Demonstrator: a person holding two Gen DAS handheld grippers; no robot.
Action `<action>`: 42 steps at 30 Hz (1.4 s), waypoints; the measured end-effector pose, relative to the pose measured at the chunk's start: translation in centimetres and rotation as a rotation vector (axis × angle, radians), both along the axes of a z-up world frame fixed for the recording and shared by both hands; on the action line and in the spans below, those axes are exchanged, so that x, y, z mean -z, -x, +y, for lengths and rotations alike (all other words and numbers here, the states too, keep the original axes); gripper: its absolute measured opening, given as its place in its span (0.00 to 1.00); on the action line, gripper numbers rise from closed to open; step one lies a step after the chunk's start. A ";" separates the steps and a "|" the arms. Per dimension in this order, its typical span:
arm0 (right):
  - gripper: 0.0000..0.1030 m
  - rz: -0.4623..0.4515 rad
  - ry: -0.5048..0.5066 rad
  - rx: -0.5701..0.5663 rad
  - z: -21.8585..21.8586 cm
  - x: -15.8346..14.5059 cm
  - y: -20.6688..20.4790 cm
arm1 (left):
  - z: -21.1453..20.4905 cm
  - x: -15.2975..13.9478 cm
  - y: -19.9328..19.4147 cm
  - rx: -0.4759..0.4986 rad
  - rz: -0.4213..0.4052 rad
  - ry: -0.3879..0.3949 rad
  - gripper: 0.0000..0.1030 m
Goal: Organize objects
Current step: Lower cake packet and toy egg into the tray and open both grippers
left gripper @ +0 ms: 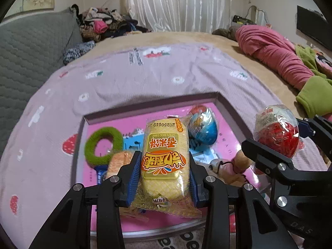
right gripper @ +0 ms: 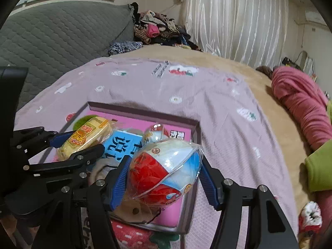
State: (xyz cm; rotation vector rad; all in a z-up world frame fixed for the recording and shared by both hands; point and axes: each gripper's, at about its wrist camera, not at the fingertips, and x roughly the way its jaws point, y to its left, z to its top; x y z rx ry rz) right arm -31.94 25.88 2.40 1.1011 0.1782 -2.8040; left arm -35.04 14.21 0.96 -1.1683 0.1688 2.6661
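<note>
In the left wrist view, a yellow snack packet [left gripper: 165, 157] is clamped between the blue pads of the left hand-held gripper [left gripper: 164, 166], above a shallow pink box [left gripper: 221, 101] set on the bed [left gripper: 124, 78]. A green ring [left gripper: 103, 146] and a blue egg [left gripper: 204, 127] are seen in the box.

In the right wrist view, a wrapped red egg [right gripper: 164, 170] is gripped by the part-open right hand-held gripper [right gripper: 164, 176], over the box's near right corner.
</note>
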 end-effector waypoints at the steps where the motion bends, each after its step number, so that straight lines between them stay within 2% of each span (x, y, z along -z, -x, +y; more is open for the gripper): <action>1: 0.61 -0.002 0.006 0.003 0.1 0.5 0.3 | 0.0 0.4 0.2 -0.003 -0.005 -0.003 0.40; 14: 0.61 -0.034 -0.034 0.013 0.3 3.6 3.9 | 0.6 4.3 2.0 0.017 -0.050 0.018 0.40; 15: 0.61 -0.037 -0.037 0.012 0.3 3.8 4.0 | 0.8 4.6 1.9 0.016 -0.039 0.039 0.40; 21: 0.62 -0.033 -0.039 0.020 0.4 5.0 4.6 | 1.5 4.9 1.6 0.034 -0.021 0.069 0.41; 29: 0.62 -0.013 -0.043 0.031 0.5 5.0 4.7 | 1.2 4.6 1.4 0.031 -0.013 0.055 0.42; 31: 0.62 -0.011 -0.037 0.030 0.6 4.9 4.5 | 1.1 4.5 1.2 0.027 -0.008 0.054 0.46; 33: 0.65 -0.007 -0.038 0.034 0.6 4.7 4.4 | 1.0 4.2 1.1 0.019 -0.006 0.058 0.56; 38: 0.69 -0.012 -0.013 0.038 1.0 4.5 4.1 | 0.7 3.6 0.4 0.013 0.008 0.071 0.58; 40: 0.74 -0.015 -0.001 0.038 1.2 4.4 4.0 | 0.7 3.5 0.3 0.009 0.014 0.083 0.59; 42: 0.79 -0.014 -0.003 0.041 1.3 4.3 3.8 | 0.5 3.5 0.0 0.009 0.014 0.094 0.72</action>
